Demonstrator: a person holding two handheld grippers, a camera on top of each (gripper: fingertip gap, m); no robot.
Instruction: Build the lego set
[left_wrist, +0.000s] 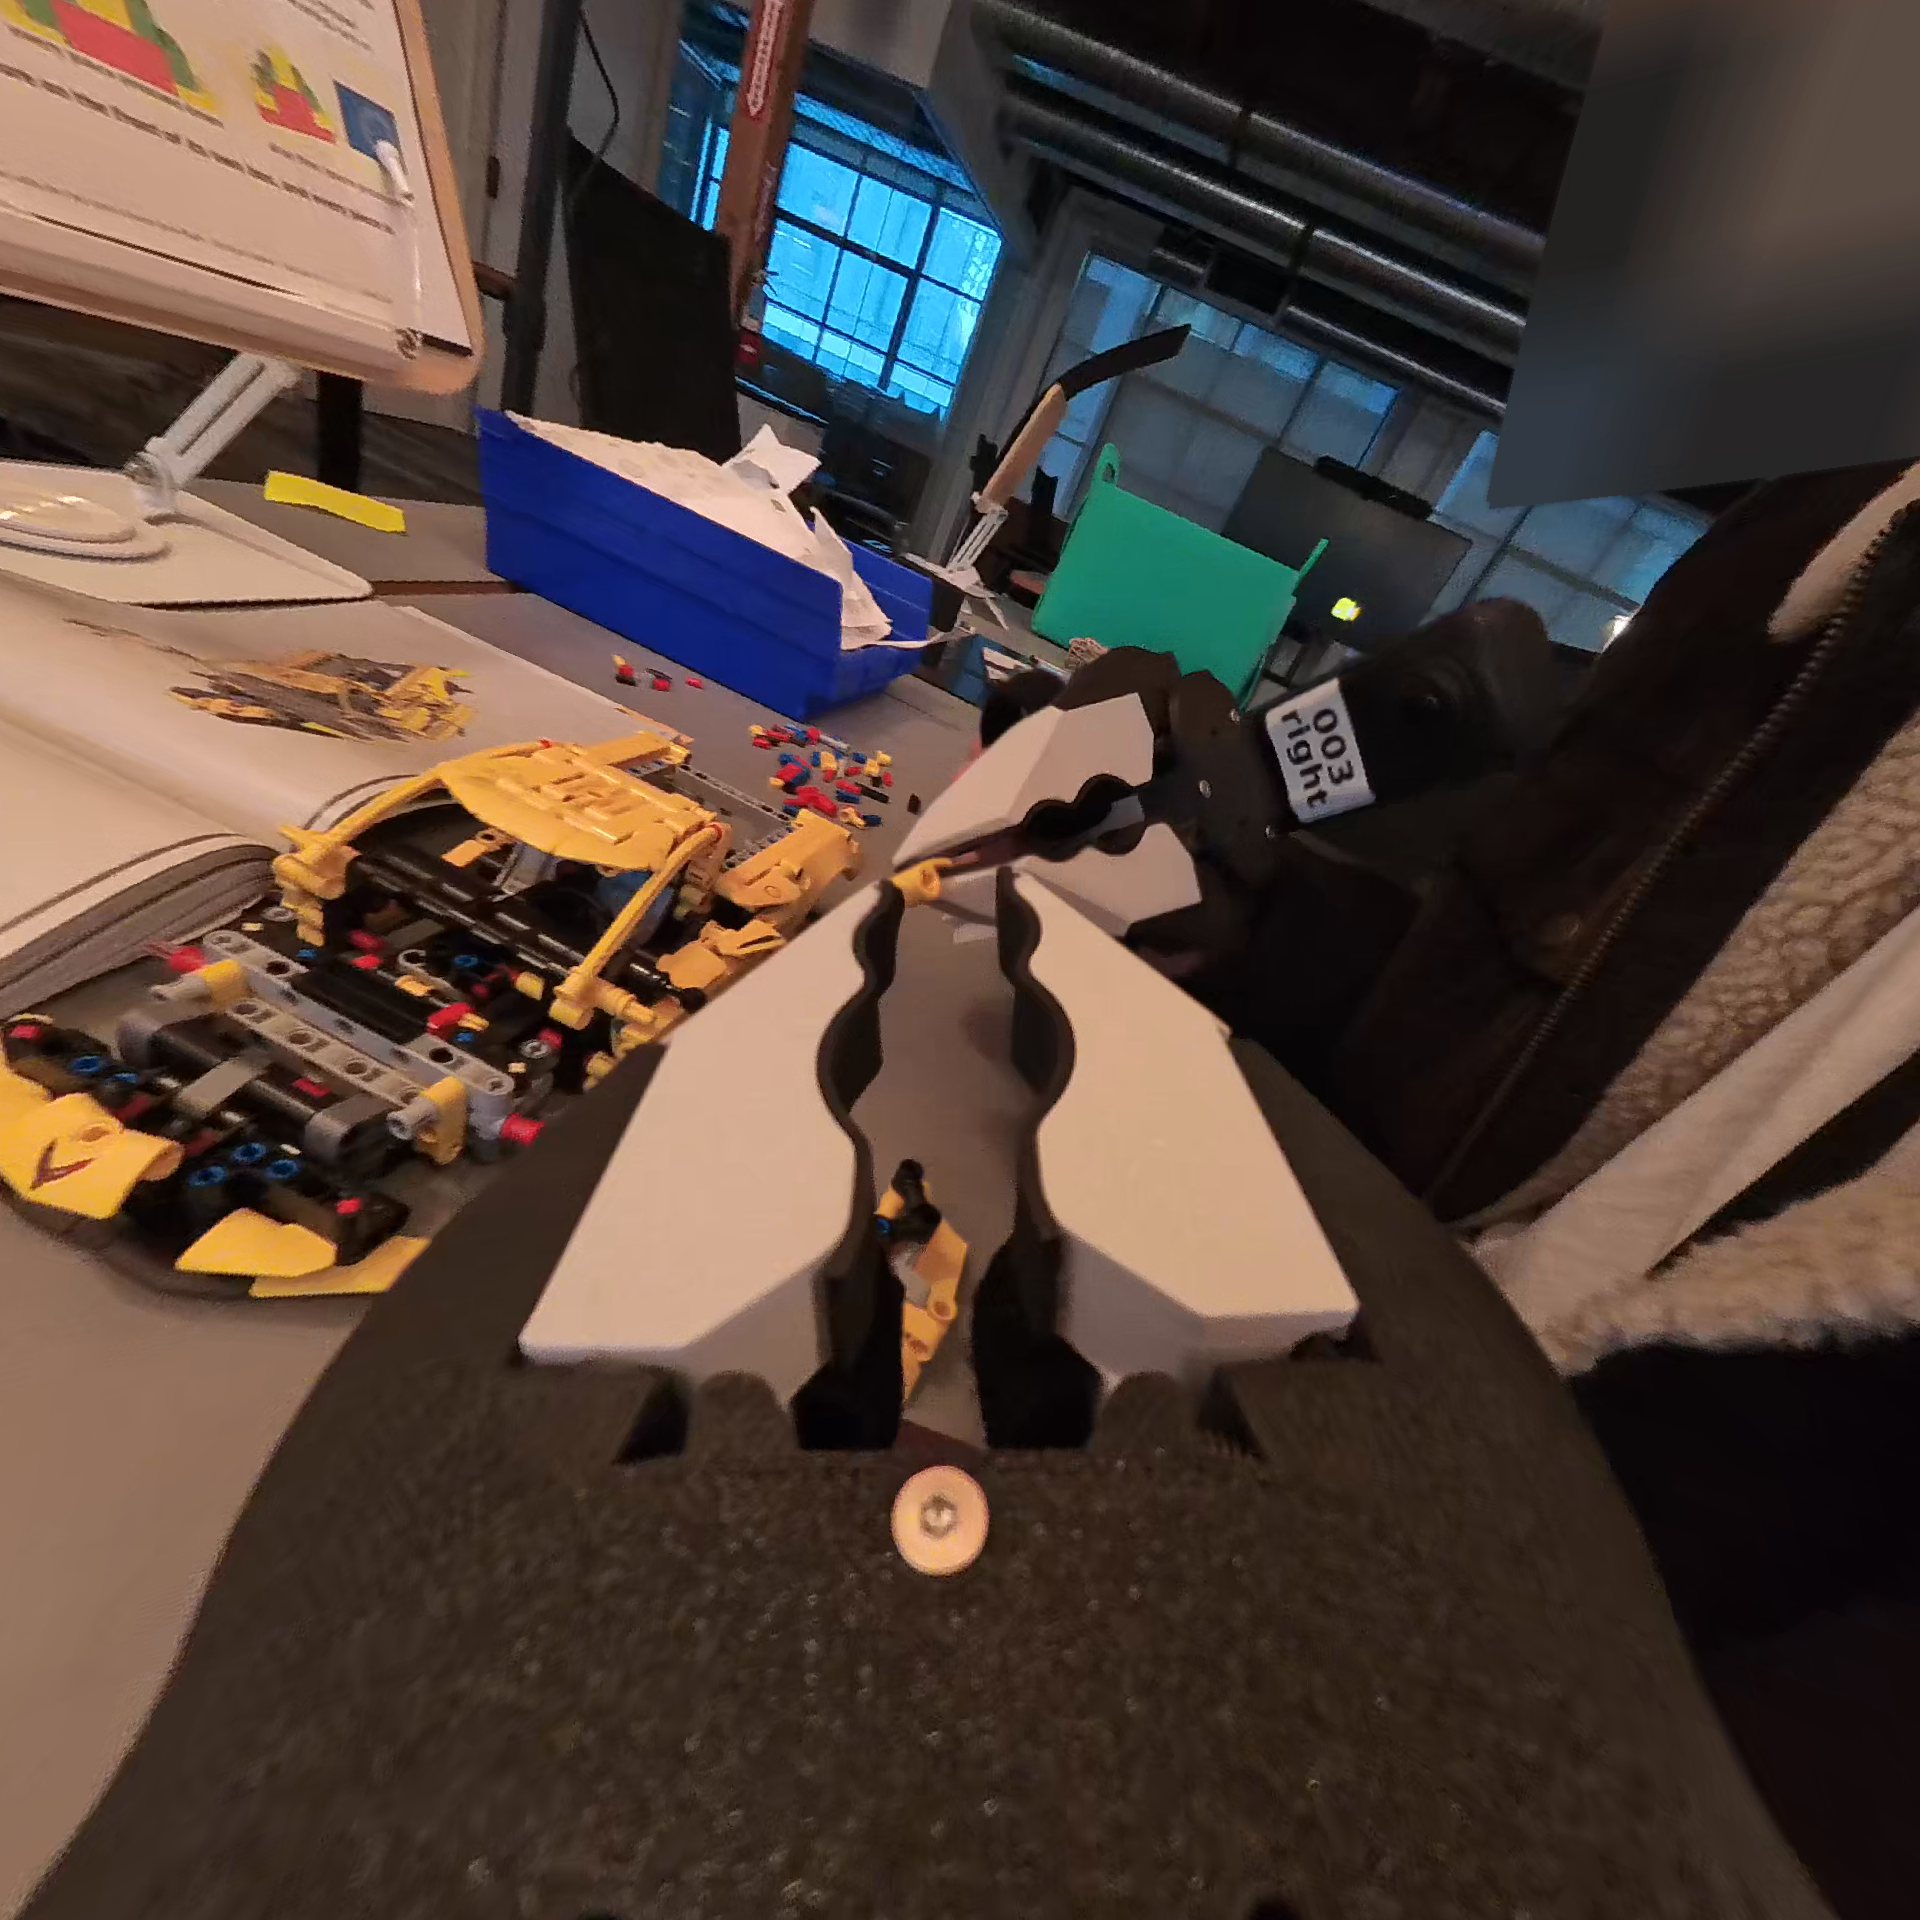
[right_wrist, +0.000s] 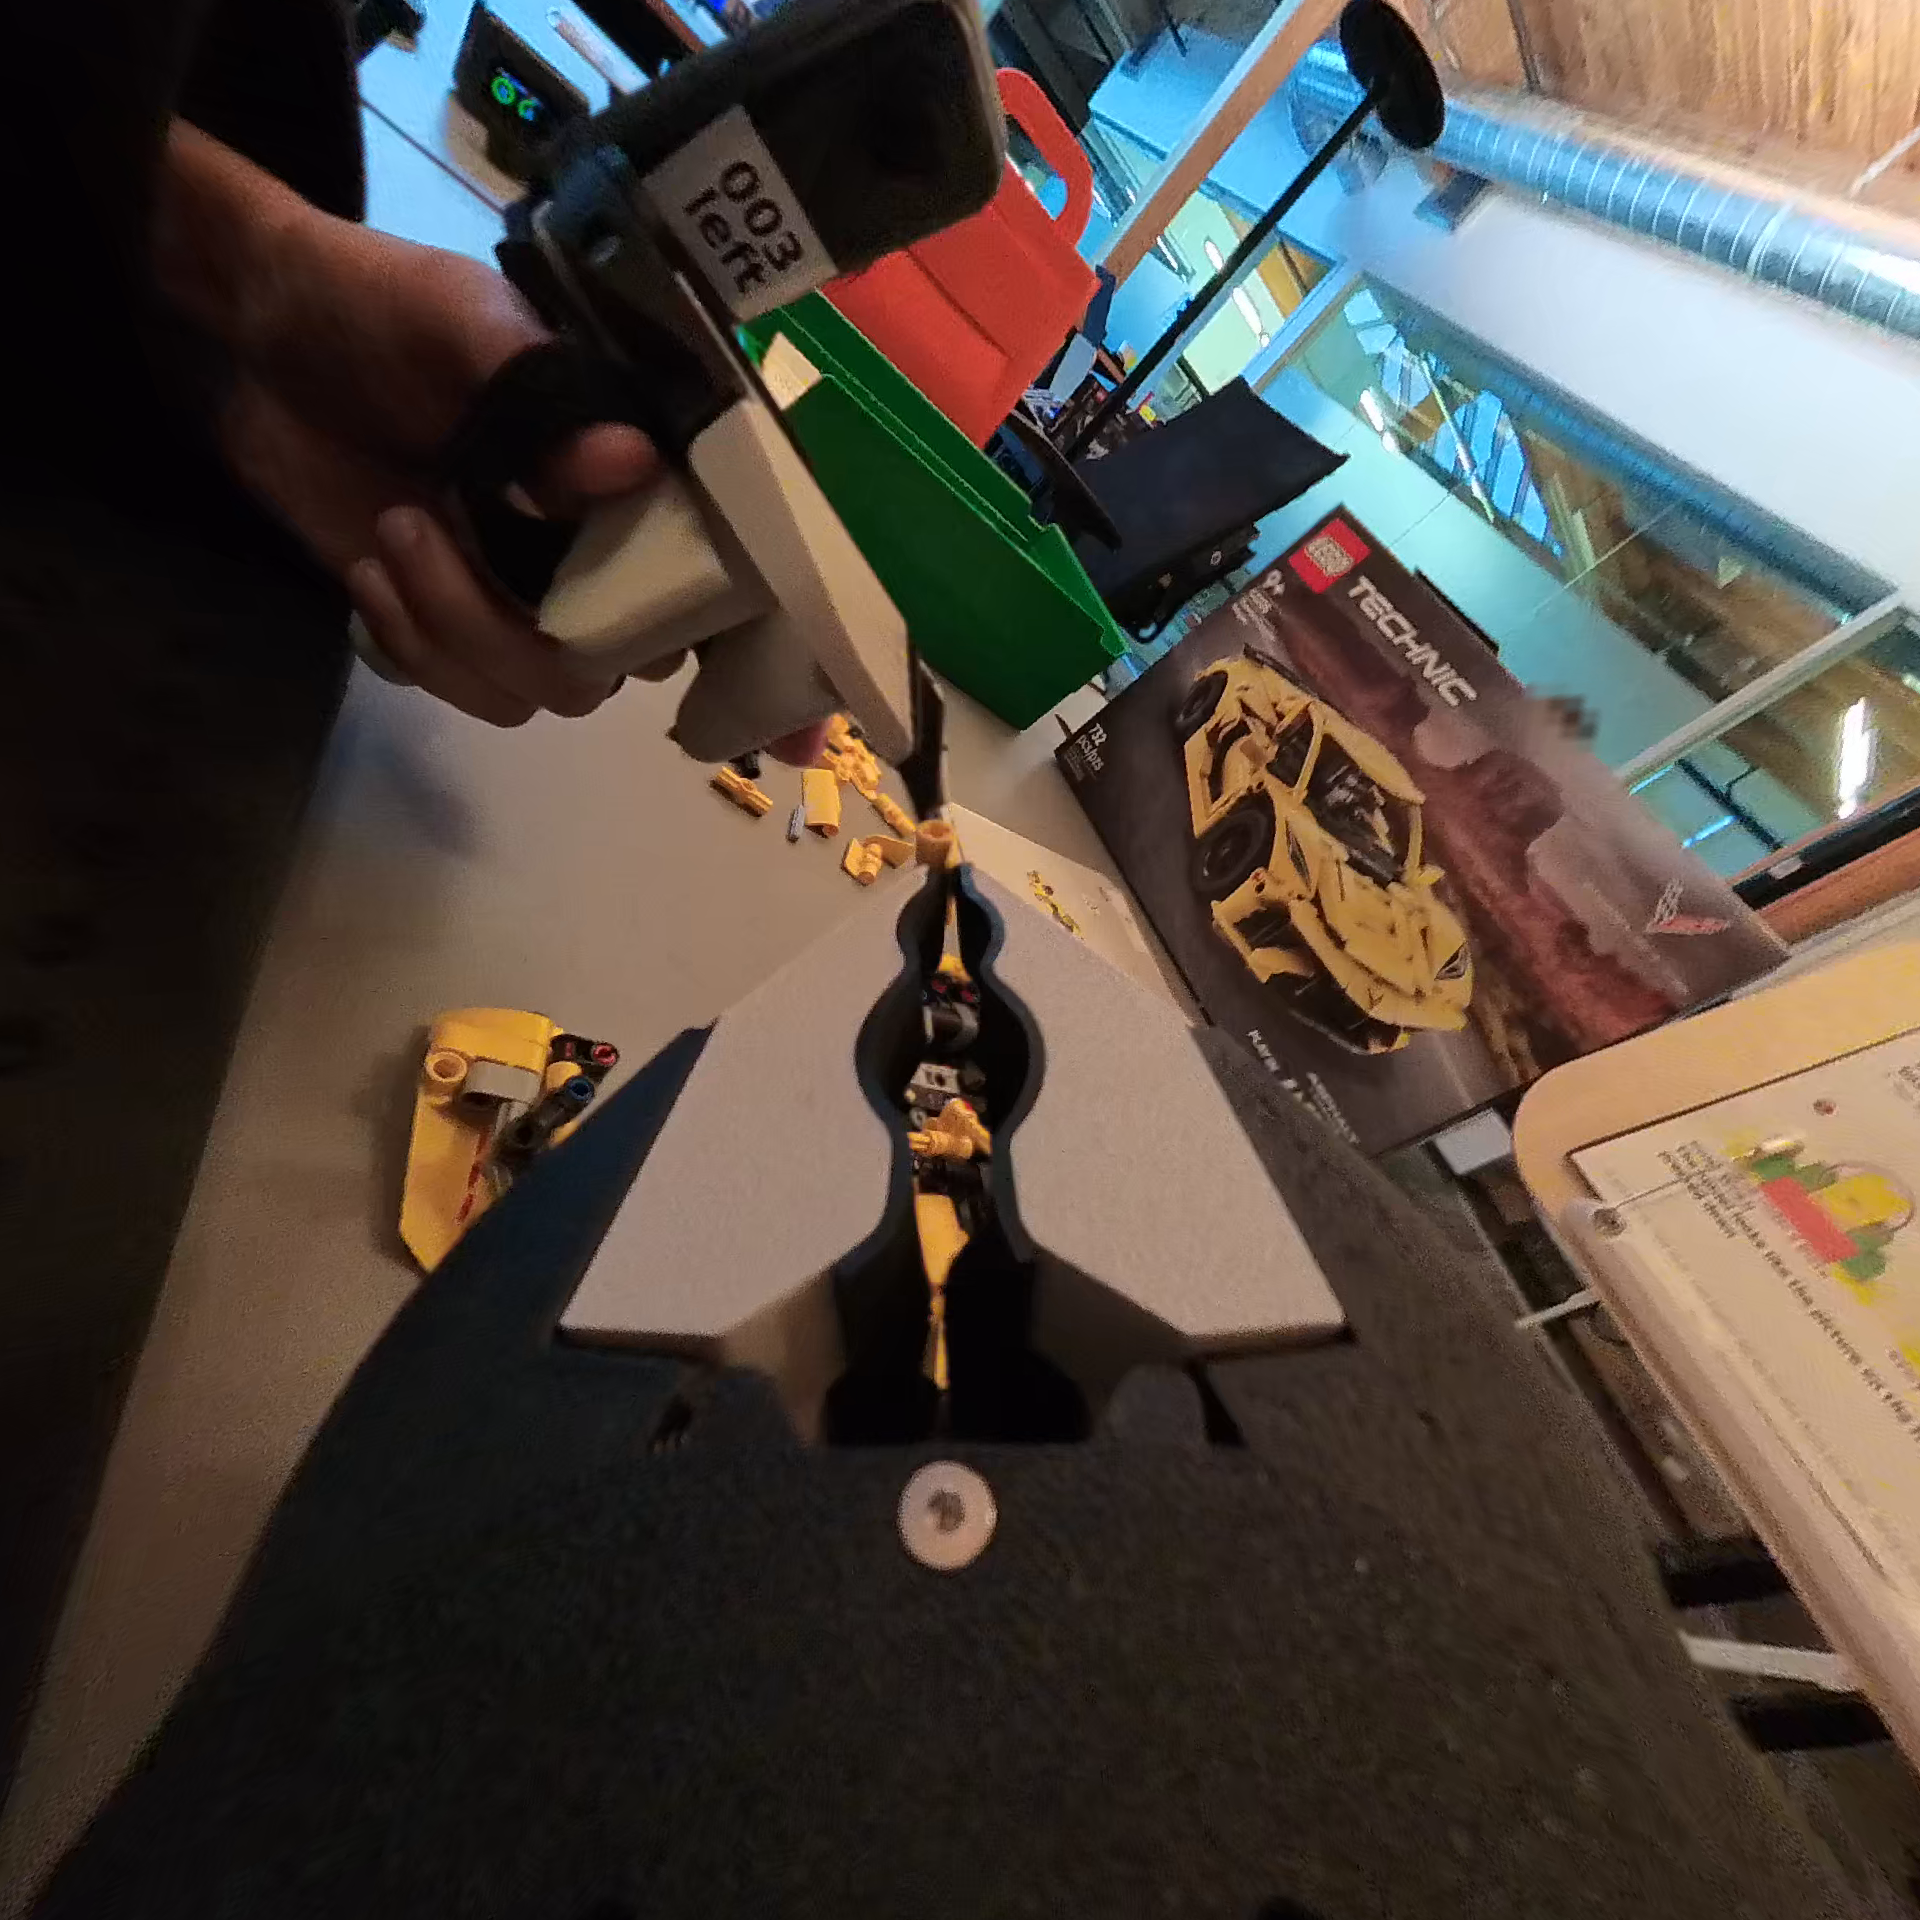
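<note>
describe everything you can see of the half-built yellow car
The half-built yellow car looks like plastic: a curved yellow roof on thin yellow arches, an open frame of grey holed beams and black parts with red and blue pins below, and loose-looking yellow panels in front. It rests partly on the open instruction book, touched by neither gripper.

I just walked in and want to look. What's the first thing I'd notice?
The half-built yellow car on the grey table, left of the left gripper. Next, the two grippers meeting tip to tip at a small yellow piece, with the right gripper shut on it.
</note>
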